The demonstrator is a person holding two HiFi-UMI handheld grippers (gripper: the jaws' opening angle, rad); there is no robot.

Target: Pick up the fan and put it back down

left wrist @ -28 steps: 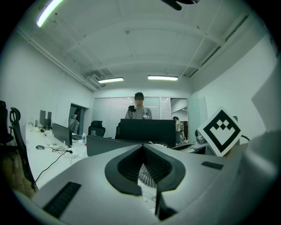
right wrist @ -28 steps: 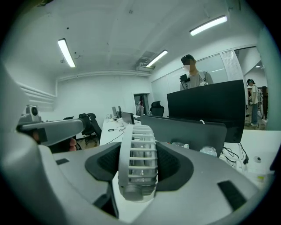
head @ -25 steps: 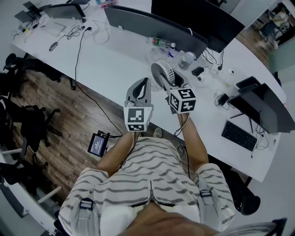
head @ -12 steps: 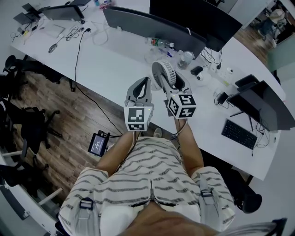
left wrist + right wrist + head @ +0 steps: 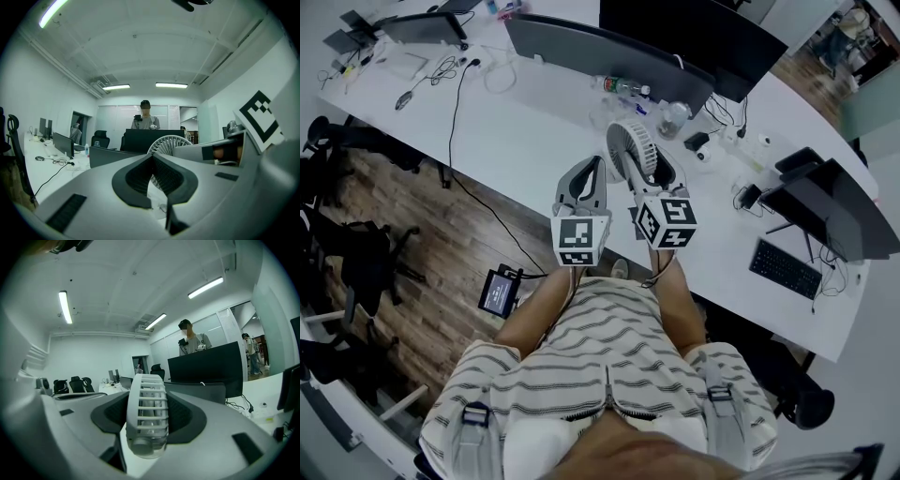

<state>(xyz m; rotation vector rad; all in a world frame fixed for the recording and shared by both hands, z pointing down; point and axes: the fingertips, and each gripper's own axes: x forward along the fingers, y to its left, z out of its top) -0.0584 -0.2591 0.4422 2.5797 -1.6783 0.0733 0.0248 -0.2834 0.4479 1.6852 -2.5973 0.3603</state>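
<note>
The white round-grilled fan point(image 5: 632, 152) is over the white desk point(image 5: 534, 122), near its front edge. My right gripper point(image 5: 650, 185) is shut on the fan, which fills the gap between the two jaws edge-on in the right gripper view point(image 5: 146, 417). Whether the fan's base touches the desk cannot be told. My left gripper point(image 5: 596, 169) hangs just left of the fan, shut with nothing in it. In the left gripper view the fan's grille point(image 5: 169, 142) shows just beyond my left gripper's point(image 5: 152, 158) closed tips.
A long dark monitor point(image 5: 609, 52) stands behind the fan, with bottles point(image 5: 623, 89) and a glass jar point(image 5: 673, 118) beside it. A keyboard point(image 5: 785, 269) and another monitor point(image 5: 839, 216) sit right. Cables point(image 5: 455, 94) trail left. A person point(image 5: 190, 341) stands beyond the desk.
The right gripper's marker cube has drifted slightly toward me, still clamped on the fan. The left gripper has stayed in place.
</note>
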